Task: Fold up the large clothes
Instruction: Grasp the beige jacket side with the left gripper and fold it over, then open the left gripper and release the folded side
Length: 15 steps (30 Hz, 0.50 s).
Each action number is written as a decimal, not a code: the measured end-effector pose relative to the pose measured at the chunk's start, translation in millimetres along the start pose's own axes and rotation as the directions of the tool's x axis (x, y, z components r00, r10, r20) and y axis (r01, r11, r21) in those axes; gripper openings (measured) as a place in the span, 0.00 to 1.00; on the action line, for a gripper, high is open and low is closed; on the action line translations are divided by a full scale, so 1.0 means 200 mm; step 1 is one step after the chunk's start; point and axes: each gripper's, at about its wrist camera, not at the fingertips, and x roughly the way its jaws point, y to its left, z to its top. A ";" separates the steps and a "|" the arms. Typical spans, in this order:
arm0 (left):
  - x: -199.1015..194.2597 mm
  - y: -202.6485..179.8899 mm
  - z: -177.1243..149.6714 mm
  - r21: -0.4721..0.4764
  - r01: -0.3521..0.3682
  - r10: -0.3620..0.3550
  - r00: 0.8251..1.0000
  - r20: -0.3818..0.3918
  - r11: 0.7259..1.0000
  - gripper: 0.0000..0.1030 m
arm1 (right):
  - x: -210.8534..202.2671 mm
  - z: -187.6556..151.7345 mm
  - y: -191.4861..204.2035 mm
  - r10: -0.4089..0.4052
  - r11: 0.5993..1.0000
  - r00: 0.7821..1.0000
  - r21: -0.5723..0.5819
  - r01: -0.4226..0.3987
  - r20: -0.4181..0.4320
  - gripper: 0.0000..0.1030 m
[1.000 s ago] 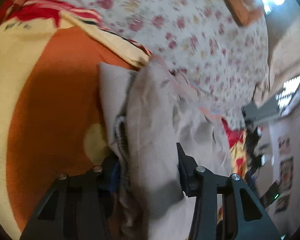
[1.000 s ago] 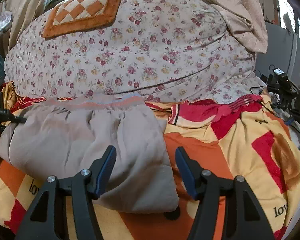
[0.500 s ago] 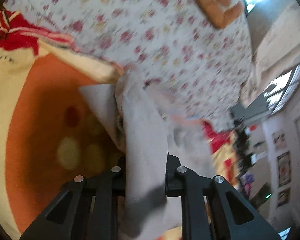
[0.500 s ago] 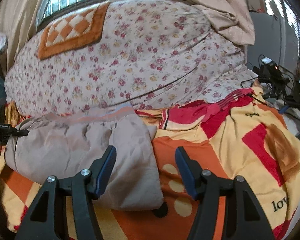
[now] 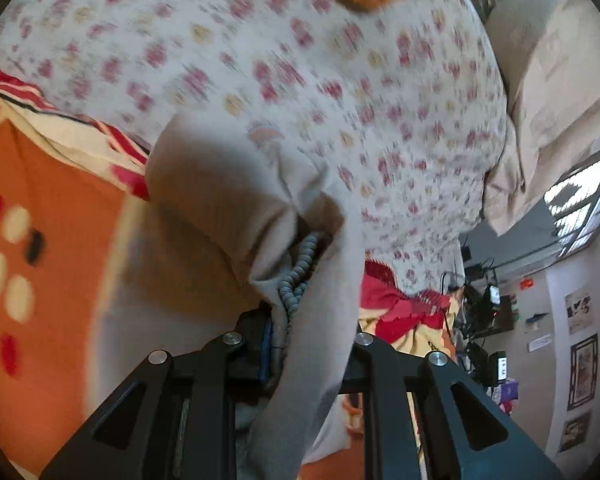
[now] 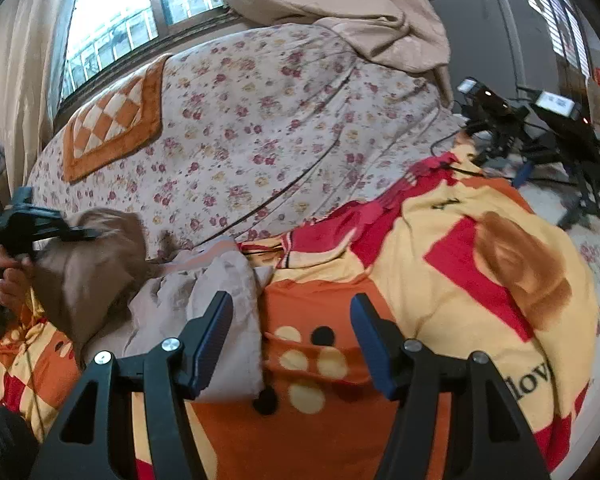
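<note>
A beige garment [image 6: 204, 320] lay bunched on an orange, red and yellow blanket [image 6: 440, 264] over a bed, in front of a floral quilt [image 6: 280, 128]. The left claw [image 5: 300, 344] was clamped on a lifted fold of it. The right claw [image 6: 292, 340] hovered open and empty just beside the garment's edge.

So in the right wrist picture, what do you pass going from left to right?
Person's hand → left gripper pinching the beige garment → right gripper, open over the orange blanket → black camera gear.
</note>
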 end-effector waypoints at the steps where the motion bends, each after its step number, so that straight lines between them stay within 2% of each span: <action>1: 0.06 -0.05 -0.04 0.009 -0.009 0.009 1.000 -0.015 1.000 0.06 | -0.01 0.00 -0.04 0.006 1.000 1.000 0.017 -0.006 0.005 0.62; 5: 0.30 -0.19 -0.21 0.075 -0.078 0.083 0.994 -0.071 0.994 0.07 | -0.04 0.00 -0.13 0.019 0.998 1.000 0.060 -0.020 0.014 0.62; 6: 0.36 -0.19 -0.25 0.084 -0.108 0.114 0.991 -0.074 0.991 0.08 | -0.05 0.00 -0.16 0.020 0.997 1.000 0.070 -0.021 0.018 0.62; 9: 0.48 -0.17 -0.36 0.089 -0.130 0.138 0.987 -0.088 0.988 0.13 | -0.07 0.00 -0.20 0.020 0.996 1.000 0.090 -0.022 0.023 0.62; 11: 0.49 -0.16 -0.39 0.095 -0.125 0.132 0.989 -0.066 0.988 0.19 | -0.08 0.00 -0.22 0.015 0.996 1.000 0.092 -0.018 0.023 0.62; 14: 0.48 -0.14 -0.38 0.051 -0.053 0.055 0.997 -0.050 0.997 0.33 | -0.07 -0.01 -0.21 0.003 0.997 1.000 0.082 -0.005 0.024 0.62; 15: 0.47 -0.14 -0.38 0.031 -0.026 0.028 0.998 -0.051 0.999 0.35 | -0.07 -0.01 -0.21 -0.001 0.997 1.000 0.079 -0.001 0.025 0.62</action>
